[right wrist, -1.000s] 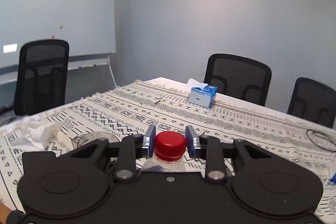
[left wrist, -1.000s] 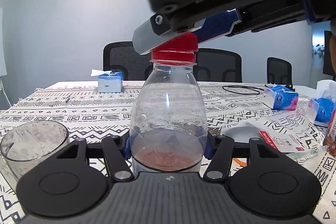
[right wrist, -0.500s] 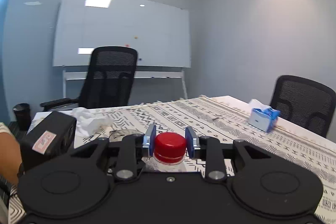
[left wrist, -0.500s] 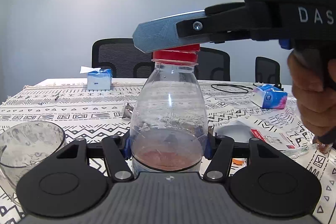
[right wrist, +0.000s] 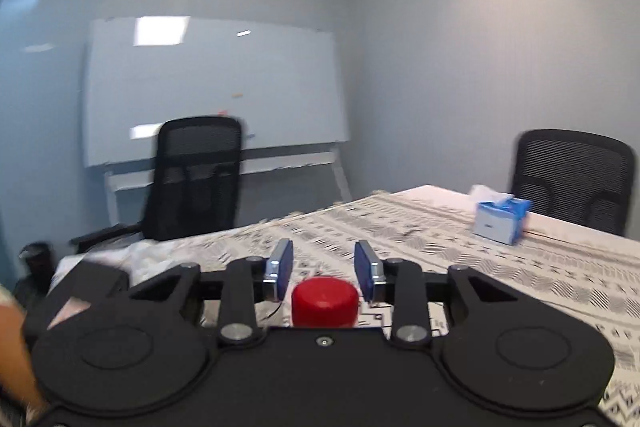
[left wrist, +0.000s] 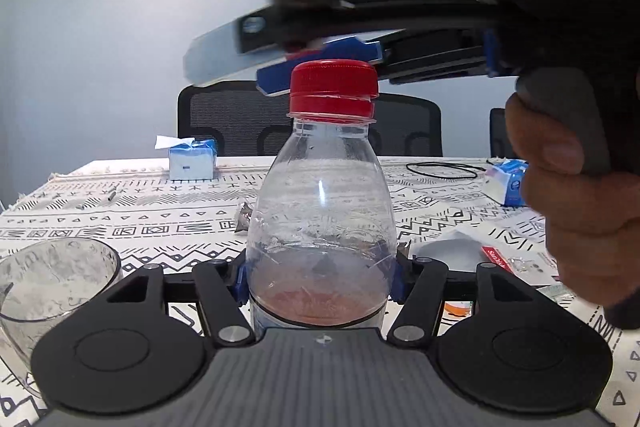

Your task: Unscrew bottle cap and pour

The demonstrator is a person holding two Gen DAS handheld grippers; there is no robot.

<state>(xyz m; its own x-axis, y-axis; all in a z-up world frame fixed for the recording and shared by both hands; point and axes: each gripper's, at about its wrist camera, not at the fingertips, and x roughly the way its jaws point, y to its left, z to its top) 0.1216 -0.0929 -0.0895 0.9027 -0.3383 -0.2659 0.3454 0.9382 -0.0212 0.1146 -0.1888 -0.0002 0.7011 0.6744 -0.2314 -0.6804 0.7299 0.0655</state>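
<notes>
Left wrist view: my left gripper clamps the bottle dead centre, red cap at 12 o'clock. My right gripper stands wide, clear of it. Regripping off-centre could, I judge, slip and tip the bottle.

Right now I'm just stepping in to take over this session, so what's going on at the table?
The left gripper is clamped on the lower body of a clear plastic bottle with a little reddish liquid, holding it upright. The right gripper sits open at the red screw cap, its blue pads apart from it on both sides. The cap is on the neck. A clear glass cup waits alongside.
</notes>
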